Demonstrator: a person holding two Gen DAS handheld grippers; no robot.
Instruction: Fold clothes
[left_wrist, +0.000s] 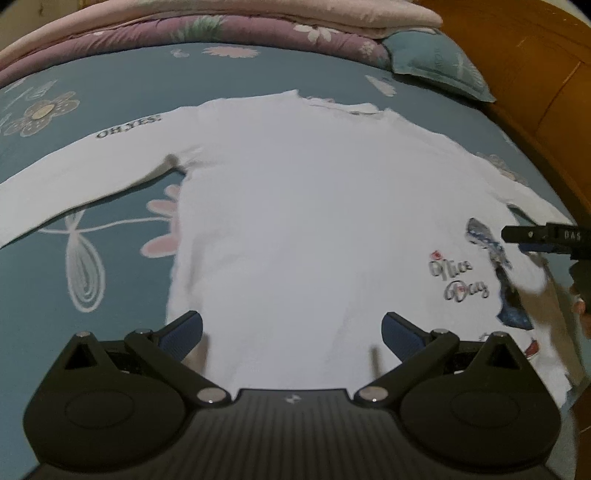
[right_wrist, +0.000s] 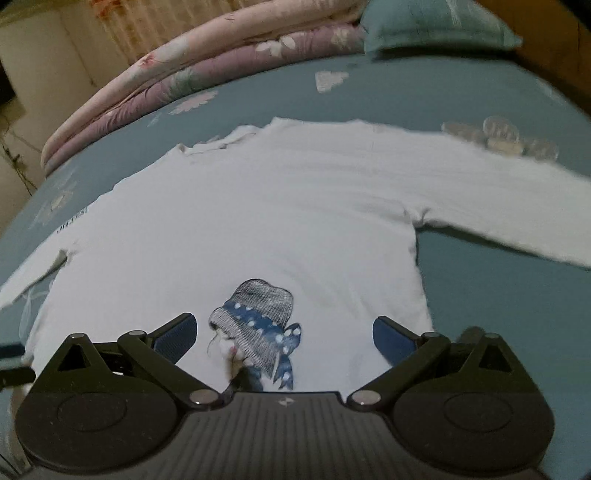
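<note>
Nearest the left wrist camera, the left claw (left_wrist: 291, 332) hangs released, its blue pads wide apart over the hem of a white long-sleeved shirt (left_wrist: 295, 206) and gripping nothing. Likewise the right claw (right_wrist: 284, 338) is spread wide and empty above the hem, just over the hat-girl print (right_wrist: 258, 325). On the teal floral bed (left_wrist: 110, 85) the shirt lies flat and fully spread, print side up, its collar toward 12 o'clock. One sleeve (left_wrist: 85, 173) runs out toward 9 o'clock, the other sleeve (right_wrist: 509, 206) toward 3 o'clock. No fold shows anywhere in it: sleeves out, body at full length, so as it lies the whole folding remains. Folded quilts (left_wrist: 221, 22) are stacked at 12 o'clock along the far edge of the bed, with a pillow (left_wrist: 436, 62) at about 1 o'clock.
</note>
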